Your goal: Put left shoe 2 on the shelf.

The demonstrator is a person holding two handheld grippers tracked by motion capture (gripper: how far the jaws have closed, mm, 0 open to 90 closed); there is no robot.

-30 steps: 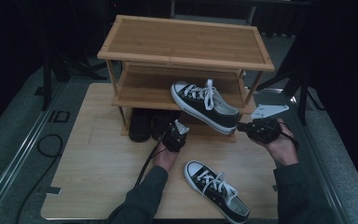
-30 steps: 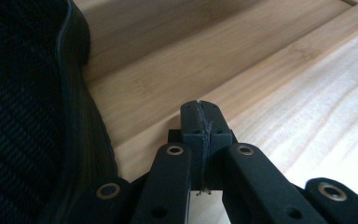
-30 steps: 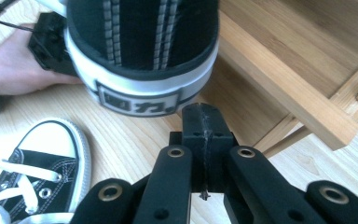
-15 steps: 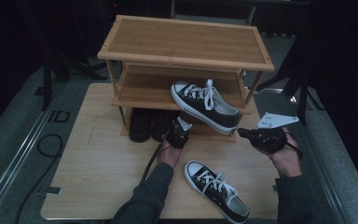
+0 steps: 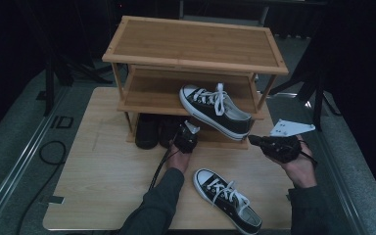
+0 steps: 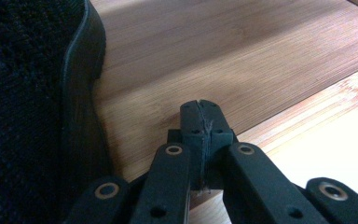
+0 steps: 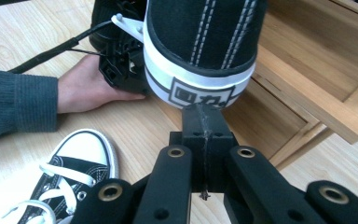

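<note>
- Item: black-and-white canvas sneaker (image 5: 216, 110), lying slantwise on the middle shelf (image 5: 147, 90) of the bamboo rack (image 5: 196, 44), heel end jutting over the front edge toward the right gripper.
- Mate: second sneaker (image 5: 226, 199) on the surface (image 5: 103, 181), toe toward the rack, near the front edge.
- Handling, judged: light; canvas upper soft and likely to collapse under a pinch; rubber sole and toe cap stiffer and grippy; loose white laces could snag.
- Best hold, judged: the heel collar or the rubber-banded heel (image 7: 200, 79), where the wall is firmest; avoid the laces.
- Right gripper (image 7: 204, 116): jaws pressed together, empty, tips just below the heel patch.
- Left gripper (image 6: 200, 109): jaws pressed together, empty, low at the bottom shelf beside a dark shoe (image 6: 28, 116).
</note>
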